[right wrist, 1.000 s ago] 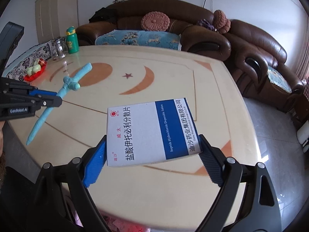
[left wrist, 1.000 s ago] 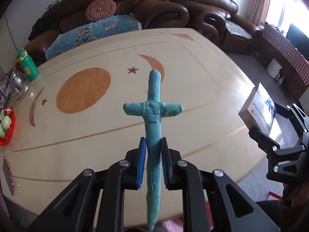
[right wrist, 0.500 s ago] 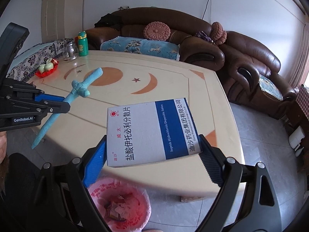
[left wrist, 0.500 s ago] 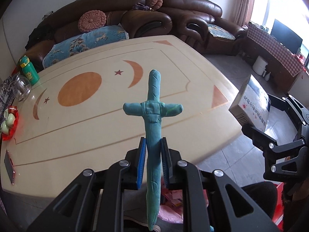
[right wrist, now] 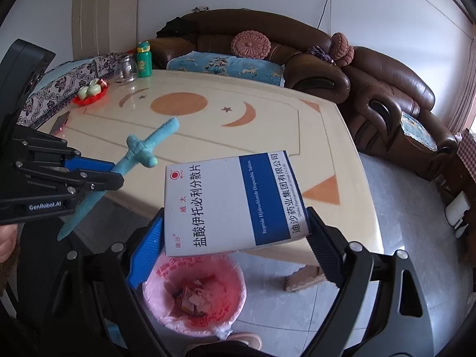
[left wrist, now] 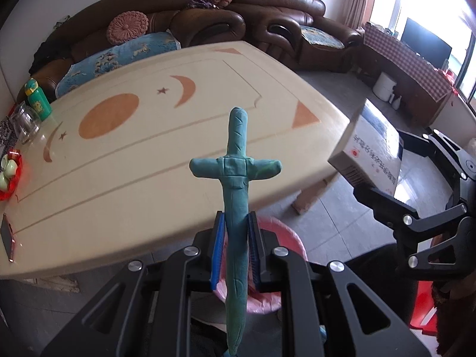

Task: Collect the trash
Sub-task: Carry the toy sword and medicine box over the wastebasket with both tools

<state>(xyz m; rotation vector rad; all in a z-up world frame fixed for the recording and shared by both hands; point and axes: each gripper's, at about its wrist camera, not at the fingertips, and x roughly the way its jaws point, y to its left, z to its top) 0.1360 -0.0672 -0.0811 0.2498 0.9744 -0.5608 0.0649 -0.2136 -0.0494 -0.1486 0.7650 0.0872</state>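
My left gripper [left wrist: 235,250] is shut on a teal plush sword [left wrist: 236,178] that points up and away; it also shows in the right wrist view [right wrist: 142,154]. My right gripper [right wrist: 235,244] is shut on a white and blue medicine box [right wrist: 232,202], also seen at the right of the left wrist view [left wrist: 372,157]. A bin with a pink bag [right wrist: 193,297] holding some trash stands on the floor below the box, just off the table's near edge. Its rim [left wrist: 282,232] shows behind the left gripper.
The cream table [right wrist: 267,136] carries a green bottle [right wrist: 144,59], a glass jar [right wrist: 126,68], a red dish of small cups [right wrist: 90,92] and a phone [right wrist: 59,122] at its far left. Brown sofas [right wrist: 372,89] stand behind. Grey floor tiles lie at the right.
Both grippers have pulled back from over the table to beyond its near edge, still holding the sword and the box. The pink bin has come into view beneath them.
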